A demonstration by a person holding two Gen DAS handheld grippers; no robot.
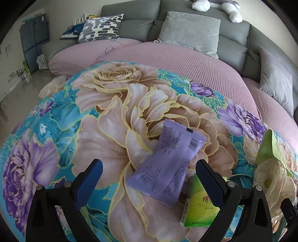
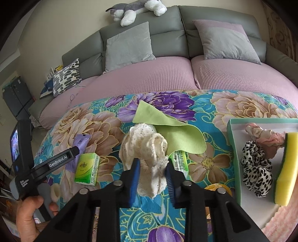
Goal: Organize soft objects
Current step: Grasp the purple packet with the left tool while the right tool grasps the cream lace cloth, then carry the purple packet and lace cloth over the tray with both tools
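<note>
My right gripper [image 2: 152,167] is shut on a cream lace scrunchie [image 2: 147,147] and holds it above the floral blanket [image 2: 214,162]. The scrunchie also shows at the right edge of the left wrist view [image 1: 273,178]. My left gripper [image 1: 149,173] is open over a purple packet [image 1: 167,163], with a green tissue pack [image 1: 199,206] beside its right finger. A green cloth [image 2: 173,130] lies behind the scrunchie. A second green tissue pack [image 2: 179,160] lies under the cloth's edge. A teal-rimmed tray [image 2: 234,152] at the right holds a leopard scrunchie [image 2: 257,167], a pink scrunchie [image 2: 264,135] and a yellow sponge [image 2: 286,167].
The blanket covers a pink-sheeted sofa bed [image 2: 167,74] with grey cushions [image 2: 128,44] and a patterned pillow [image 1: 100,28]. A plush dog [image 2: 136,9] lies on the sofa back. A yellow tape roll [image 2: 218,188] sits near the tray. The floor drops off at the left [image 1: 18,93].
</note>
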